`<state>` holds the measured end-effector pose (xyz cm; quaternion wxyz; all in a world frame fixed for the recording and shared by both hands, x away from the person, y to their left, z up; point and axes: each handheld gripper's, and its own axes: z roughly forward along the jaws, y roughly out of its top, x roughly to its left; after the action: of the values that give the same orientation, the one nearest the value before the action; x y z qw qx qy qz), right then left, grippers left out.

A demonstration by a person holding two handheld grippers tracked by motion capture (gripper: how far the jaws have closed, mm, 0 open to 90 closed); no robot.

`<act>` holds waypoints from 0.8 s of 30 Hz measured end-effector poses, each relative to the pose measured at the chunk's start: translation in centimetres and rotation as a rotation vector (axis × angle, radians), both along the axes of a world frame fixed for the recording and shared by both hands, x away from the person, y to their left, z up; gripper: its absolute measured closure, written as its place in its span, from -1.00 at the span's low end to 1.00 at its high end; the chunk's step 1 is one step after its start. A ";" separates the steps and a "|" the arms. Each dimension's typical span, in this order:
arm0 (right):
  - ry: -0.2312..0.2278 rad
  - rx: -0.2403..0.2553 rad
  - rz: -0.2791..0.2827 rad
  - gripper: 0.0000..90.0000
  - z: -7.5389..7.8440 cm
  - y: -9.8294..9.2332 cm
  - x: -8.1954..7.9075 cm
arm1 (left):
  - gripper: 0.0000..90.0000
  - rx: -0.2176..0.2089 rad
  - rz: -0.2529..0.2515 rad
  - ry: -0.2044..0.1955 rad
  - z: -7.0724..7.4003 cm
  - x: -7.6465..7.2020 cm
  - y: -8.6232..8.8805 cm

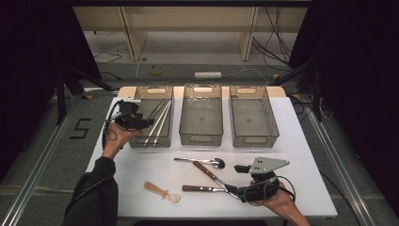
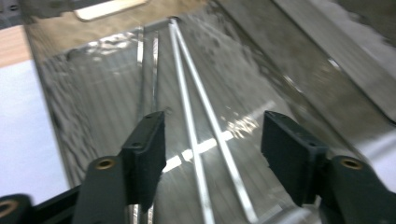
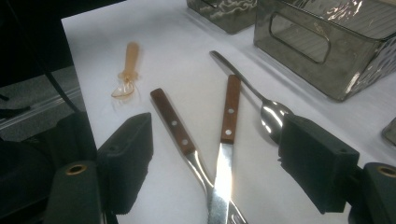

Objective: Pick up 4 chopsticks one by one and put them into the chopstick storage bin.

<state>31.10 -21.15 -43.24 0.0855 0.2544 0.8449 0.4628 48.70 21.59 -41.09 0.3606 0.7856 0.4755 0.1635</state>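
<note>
My left gripper (image 1: 148,123) hangs over the near end of the left clear bin (image 1: 141,143), held in a hand at its left rim. In the left gripper view the gripper (image 2: 212,126) is open with nothing between its pads; several metal chopsticks (image 2: 187,93) lie on the bin's (image 2: 70,93) floor below. They show as chopsticks (image 1: 157,121) from above. My right gripper (image 1: 237,180) sits low at the front right, open. Two wood-handled knives (image 3: 173,123) (image 3: 229,109) cross on the table between the jaws of this gripper (image 3: 215,135), untouched.
A metal spoon (image 1: 207,161) lies behind the knives (image 1: 203,169), its bowl (image 3: 273,112) close to my right jaw. A small amber plastic spoon (image 1: 162,191) rests front left. The middle bin (image 1: 202,139) and right bin (image 1: 254,140) stand at the back.
</note>
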 end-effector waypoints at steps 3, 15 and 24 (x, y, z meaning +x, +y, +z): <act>0.001 -0.001 0.000 -0.39 0.0 0.0 0.0 | -0.24 0.022 -0.054 0.019 0.0 -0.9 -0.2; -0.003 -0.003 0.000 -0.39 0.0 0.0 -0.1 | -0.38 0.119 -0.175 0.016 1.4 -3.9 -1.4; -0.003 -0.003 -0.001 -0.39 0.0 0.0 -0.1 | -0.44 0.158 -0.247 0.043 1.3 -5.8 -2.2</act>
<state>31.02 -21.15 -43.27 0.0873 0.2542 0.8452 0.4619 42.87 19.34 -39.78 0.3046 0.8673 0.3686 0.1382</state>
